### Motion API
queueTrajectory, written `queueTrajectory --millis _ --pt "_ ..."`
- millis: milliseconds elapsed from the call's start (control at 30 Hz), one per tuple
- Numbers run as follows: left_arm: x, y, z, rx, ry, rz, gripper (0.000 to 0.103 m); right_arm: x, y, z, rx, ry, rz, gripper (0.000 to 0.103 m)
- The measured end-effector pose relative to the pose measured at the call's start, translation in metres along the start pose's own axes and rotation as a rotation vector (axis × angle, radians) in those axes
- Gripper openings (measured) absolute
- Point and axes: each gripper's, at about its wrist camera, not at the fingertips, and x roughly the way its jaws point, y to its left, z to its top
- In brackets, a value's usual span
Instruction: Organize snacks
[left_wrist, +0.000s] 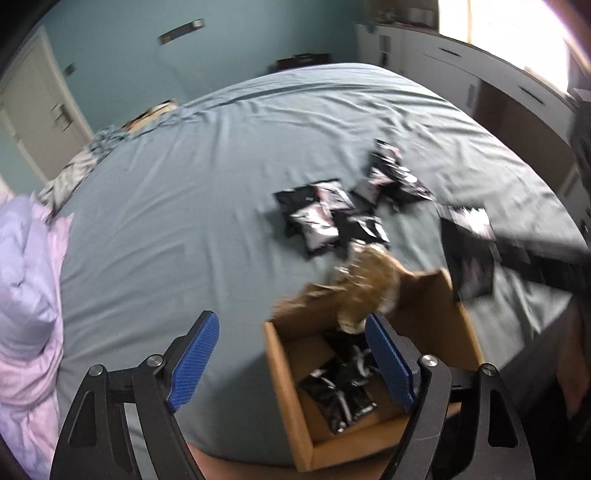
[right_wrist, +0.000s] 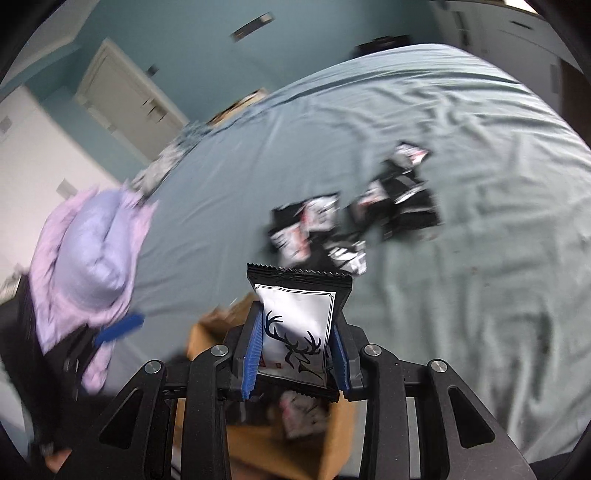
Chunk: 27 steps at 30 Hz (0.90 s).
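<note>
Presently, snacks are being moved from a bed (left_wrist: 221, 166) into a cardboard box (left_wrist: 291, 387) that sits at the bed's near edge.

Left gripper (left_wrist: 291, 365): the jaws stand well apart with nothing between the blue pads. It hangs beside and partly over the box. A blurred tan packet (left_wrist: 369, 280) shows above the box's far side, apparently dropping in; blur prevents a firm reading. Black packets (left_wrist: 340, 391) already lie on the box floor.

Right gripper (right_wrist: 295, 354): the jaws are clamped on a black-and-white packet with a stag design (right_wrist: 295, 332), held upright by its sides, top seam clear of the pads. The open box (right_wrist: 332, 443) lies directly below and slightly nearer, with at least one packet visible inside.

Remaining stock: a loose cluster of black packets (right_wrist: 354, 218) lies on the sheet beyond the box, some overlapping. A lilac quilt (right_wrist: 88, 251) is bunched at the left of the bed, apart from the work.

Assessment: the step in hand is delivery of the stag packet to the box; sorting is partly done. The next move calls for bringing that packet over the opening and parting the jaws. The free left gripper is placed to go to the cluster, where overlapping packets will need a grasp on a single one.
</note>
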Motion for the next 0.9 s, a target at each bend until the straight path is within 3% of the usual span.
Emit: queueTrajectory --millis 133,233,433,567,767,900 --pt "0.003 0.022 0.005 -0.103 0.000 0.006 0.082 0.004 0.015 -0.006 -0.094 0.032 -0.006 0.034" --pt "0.003 0.031 0.007 -0.139 -0.009 0.052 0.082 0.010 0.023 -0.008 -0.160 0.060 -0.032 0.035" --pt "0.007 0.035 0.007 -0.163 0.004 0.030 0.082 0.032 0.019 -0.008 -0.104 0.154 -0.023 0.040" --pt "0.010 0.035 0.007 -0.169 0.020 0.015 0.082 0.030 0.013 -0.001 -0.071 0.125 -0.066 0.065" --pt "0.009 0.033 0.007 -0.154 0.034 -0.001 0.082 0.018 0.007 -0.002 -0.013 0.087 -0.067 0.065" --pt "0.001 0.044 0.014 -0.169 0.029 -0.056 0.082 0.003 -0.001 0.005 0.028 0.073 -0.046 0.065"
